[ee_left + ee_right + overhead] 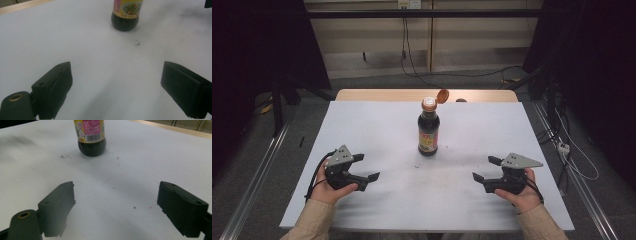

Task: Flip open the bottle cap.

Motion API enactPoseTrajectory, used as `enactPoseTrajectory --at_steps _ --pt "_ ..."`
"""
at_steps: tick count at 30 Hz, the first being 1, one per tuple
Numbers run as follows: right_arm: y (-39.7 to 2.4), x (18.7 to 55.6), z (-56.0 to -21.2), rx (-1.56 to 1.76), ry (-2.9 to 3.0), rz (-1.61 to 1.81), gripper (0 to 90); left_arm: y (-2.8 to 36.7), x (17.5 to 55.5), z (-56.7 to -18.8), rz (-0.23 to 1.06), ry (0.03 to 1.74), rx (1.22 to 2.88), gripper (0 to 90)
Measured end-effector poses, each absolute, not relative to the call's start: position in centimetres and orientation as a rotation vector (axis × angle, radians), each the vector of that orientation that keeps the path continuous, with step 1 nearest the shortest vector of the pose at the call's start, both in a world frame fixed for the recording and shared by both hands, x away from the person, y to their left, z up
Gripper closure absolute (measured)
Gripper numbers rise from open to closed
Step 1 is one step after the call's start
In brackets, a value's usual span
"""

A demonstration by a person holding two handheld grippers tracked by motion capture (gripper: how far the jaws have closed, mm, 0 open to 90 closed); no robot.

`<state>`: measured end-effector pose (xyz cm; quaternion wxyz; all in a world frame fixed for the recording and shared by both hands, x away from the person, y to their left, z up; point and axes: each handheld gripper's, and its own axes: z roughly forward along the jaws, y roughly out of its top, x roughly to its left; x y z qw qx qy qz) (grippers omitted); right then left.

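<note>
The bottle (428,127) stands upright on the white table (377,125), nearer the far edge than the near one and about midway between the side edges; the high view alone gives its whole height, with the orange flip cap (442,95) hinged open and tilted back to the right of the neck (428,104); the left gripper view catches only its dark base and the lower strip of a yellow label (127,7) with a food picture, while the right gripper view gives the other face, a pink label with a barcode (93,137); the liquid inside is dark, almost black, and fills the body up to the neck; the level at the neck itself I cannot tell. The left gripper (366,167) lies low over the near left part of the table, held in a hand (329,190) that comes up from the near edge in a beige sleeve (312,225), tips aimed inward toward the middle; its jaws stand spread with bare table between them. The right gripper (486,168) mirrors it over the near right part, its hand (523,196) wrapped round the body, tips aimed inward; its jaws are likewise spread and pinch nothing. Both are well apart from the bottle; small dark specks (137,44) dot the table near its base.
</note>
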<state>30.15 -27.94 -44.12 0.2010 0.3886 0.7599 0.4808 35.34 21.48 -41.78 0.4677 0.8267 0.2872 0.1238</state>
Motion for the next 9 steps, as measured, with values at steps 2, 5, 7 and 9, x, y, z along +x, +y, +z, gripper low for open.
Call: enactPoseTrajectory --at_steps 2,5,7,9 --pt "-28.03 29.92 -44.25 1.086 2.115 1.347 13.8 21.79 35.16 -41.86 0.311 0.711 2.017 10.1" --pt "-27.97 29.82 -44.53 1.083 2.127 1.340 13.9 21.89 35.11 -41.85 0.310 0.723 2.004 9.7" --pt "-27.95 29.90 -44.67 1.090 2.126 1.347 13.8 21.86 35.13 -41.83 0.317 0.722 2.005 9.7" --pt "-27.93 29.90 -44.59 1.086 2.121 1.350 13.8 21.71 35.09 -41.93 0.308 0.720 2.007 9.3"
